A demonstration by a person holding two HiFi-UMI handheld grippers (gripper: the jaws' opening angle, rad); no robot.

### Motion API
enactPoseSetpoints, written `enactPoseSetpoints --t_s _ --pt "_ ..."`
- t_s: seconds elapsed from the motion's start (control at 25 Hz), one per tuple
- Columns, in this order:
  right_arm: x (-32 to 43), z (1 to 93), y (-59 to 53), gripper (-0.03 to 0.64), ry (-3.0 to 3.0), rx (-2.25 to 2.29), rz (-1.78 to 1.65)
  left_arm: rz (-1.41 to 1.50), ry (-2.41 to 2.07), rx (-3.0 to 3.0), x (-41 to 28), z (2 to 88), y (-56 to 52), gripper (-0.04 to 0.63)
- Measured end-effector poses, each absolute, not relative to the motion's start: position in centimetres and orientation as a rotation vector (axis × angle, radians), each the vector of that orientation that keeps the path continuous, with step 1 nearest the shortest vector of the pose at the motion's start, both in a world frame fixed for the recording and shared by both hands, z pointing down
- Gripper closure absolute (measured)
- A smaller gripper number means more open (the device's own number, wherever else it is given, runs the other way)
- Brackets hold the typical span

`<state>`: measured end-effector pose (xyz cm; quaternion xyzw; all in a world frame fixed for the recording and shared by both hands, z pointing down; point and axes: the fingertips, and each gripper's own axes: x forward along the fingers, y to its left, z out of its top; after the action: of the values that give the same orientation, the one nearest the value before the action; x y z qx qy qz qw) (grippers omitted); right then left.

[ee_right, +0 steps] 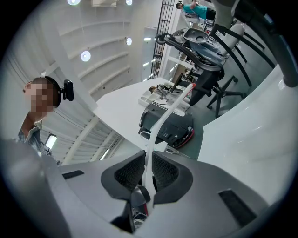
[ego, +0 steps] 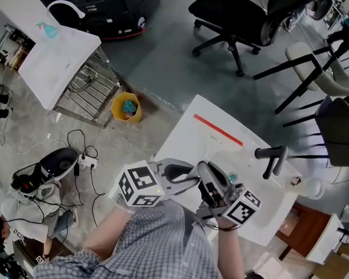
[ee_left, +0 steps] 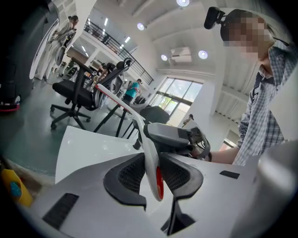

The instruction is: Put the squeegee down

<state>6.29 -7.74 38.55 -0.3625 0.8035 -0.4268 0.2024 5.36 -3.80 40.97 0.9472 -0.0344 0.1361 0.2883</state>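
The squeegee has a white handle (ee_left: 150, 153) and a red-edged blade (ego: 217, 130); it hangs over the white table (ego: 183, 136). Both grippers hold its handle near the table's front edge. My left gripper (ego: 191, 172) comes in from the left, shut on the handle's end, where a red spot shows between the pads (ee_left: 156, 174). My right gripper (ego: 206, 176) is shut on the thin white handle (ee_right: 160, 123) right beside it, pads pressed on both sides (ee_right: 148, 172). In each gripper view the other gripper shows just beyond the jaws.
A black handled tool (ego: 271, 159) and a white cup (ego: 315, 188) lie on the table's right part. On the floor stand a yellow bin (ego: 127, 107), a wire rack (ego: 90, 87) and a black office chair (ego: 235, 24); cables (ego: 82, 161) trail at the left.
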Motion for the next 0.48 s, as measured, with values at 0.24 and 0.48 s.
enactPoseSetpoints --t_s 0.24,0.48 --pt "6.6 39.4 -8.8 0.583 2.235 -1.019 -1.219 0.399 -0.092 2.521 5.6 41.8 -4.8 0.492" --pt "7.0 40.4 -10.3 0.583 2.220 -1.032 -1.236 0.431 -0.114 2.511 6.0 42.8 -6.3 0.491"
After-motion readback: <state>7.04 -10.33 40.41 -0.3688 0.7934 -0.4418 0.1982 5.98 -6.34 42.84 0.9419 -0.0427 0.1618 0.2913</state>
